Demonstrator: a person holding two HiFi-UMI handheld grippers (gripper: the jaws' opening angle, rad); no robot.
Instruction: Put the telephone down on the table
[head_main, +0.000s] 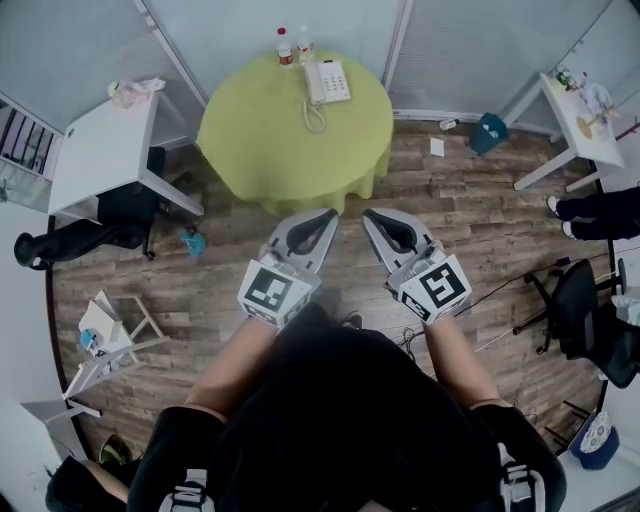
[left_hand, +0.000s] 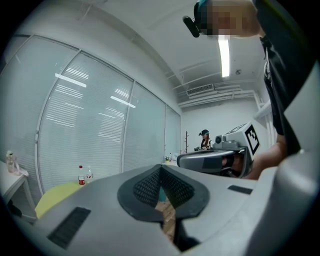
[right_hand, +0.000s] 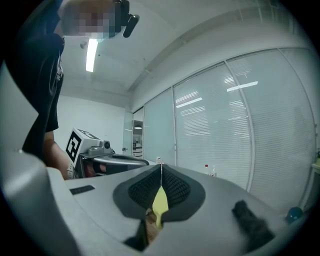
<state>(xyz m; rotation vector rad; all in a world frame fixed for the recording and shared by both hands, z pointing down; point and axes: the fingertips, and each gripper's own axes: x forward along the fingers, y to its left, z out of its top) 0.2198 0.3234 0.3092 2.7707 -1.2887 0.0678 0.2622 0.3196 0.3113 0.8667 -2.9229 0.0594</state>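
Green-clothed table (head_main: 255, 140) bears a white telephone (head_main: 328, 82) beside a red-labelled bottle (head_main: 285, 47).

the tablecloth (head_main: 262, 140) is matt yellow-green fabric, the telephone (head_main: 328, 82) smooth white plastic, the floor (head_main: 455, 225) grained wood planks.

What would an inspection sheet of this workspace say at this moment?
Surface: round table under a yellow-green cloth.
Job's things: white telephone on the table's far side, touched by neither claw.
Clutter: two bottles behind the telephone.
Grippers: left claw and right claw both shut, empty, short of the table.
Cables: coiled cord beside the telephone; thin cables on the floor at right.
Surroundings: wood floor, white desks either side, office chairs.
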